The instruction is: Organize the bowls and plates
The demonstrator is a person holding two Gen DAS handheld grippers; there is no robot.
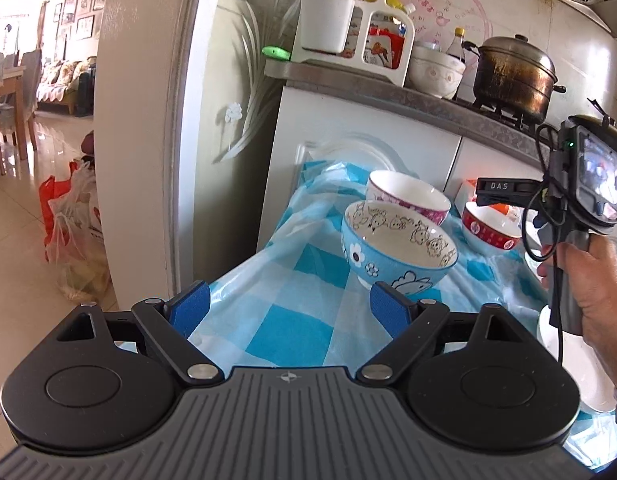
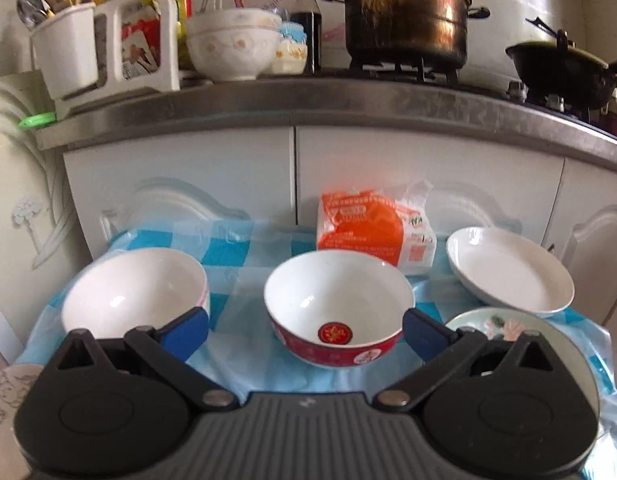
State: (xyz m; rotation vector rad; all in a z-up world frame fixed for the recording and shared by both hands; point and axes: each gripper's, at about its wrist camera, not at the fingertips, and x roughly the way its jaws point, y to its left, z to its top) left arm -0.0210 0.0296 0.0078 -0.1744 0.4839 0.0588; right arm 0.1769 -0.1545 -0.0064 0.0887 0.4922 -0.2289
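Both grippers' fingers spread wide and empty, the right gripper [image 2: 306, 334] faces the red bowl [image 2: 338, 306], glazed, slippery, breakable ceramic, best pinched at its rim

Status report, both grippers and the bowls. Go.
Left gripper open, short of blue cartoon bowl. Right gripper open, lined up on red bowl. Nothing held. Pink-rimmed bowl and white plate alongside.
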